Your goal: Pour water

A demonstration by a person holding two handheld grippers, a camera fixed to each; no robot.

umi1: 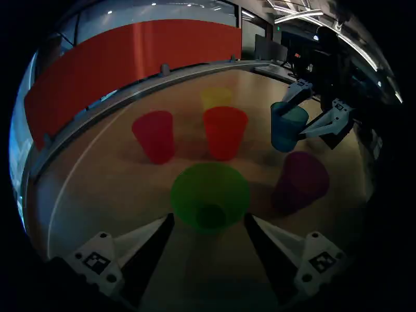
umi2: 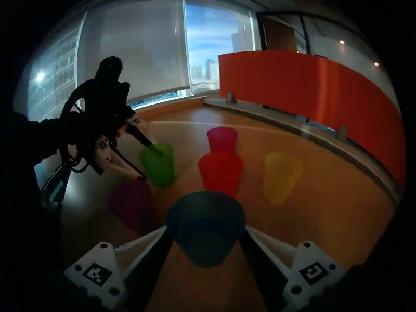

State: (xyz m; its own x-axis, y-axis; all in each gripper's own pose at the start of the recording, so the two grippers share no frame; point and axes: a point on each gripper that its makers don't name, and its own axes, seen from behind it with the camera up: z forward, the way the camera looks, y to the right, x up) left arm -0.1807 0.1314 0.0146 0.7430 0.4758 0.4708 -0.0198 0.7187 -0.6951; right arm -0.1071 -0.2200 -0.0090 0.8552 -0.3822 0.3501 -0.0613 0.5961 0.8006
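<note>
Green cup (umi1: pixel 210 195) pinched in the left gripper (umi1: pixel 208 216) jaws, blue cup (umi2: pixel 205 226) in the right gripper (umi2: pixel 204 230). Both upright, and blue sits ahead-right of green, near!

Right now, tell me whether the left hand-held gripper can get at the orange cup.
Probably not yet. The left hand-held gripper has the green cup between its fingers, and that cup stands straight in front of the orange cup. It would likely need to set green aside first.

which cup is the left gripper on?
The green cup, the only green one, sits between the left gripper's fingers. The blue cup is in the right gripper.
</note>
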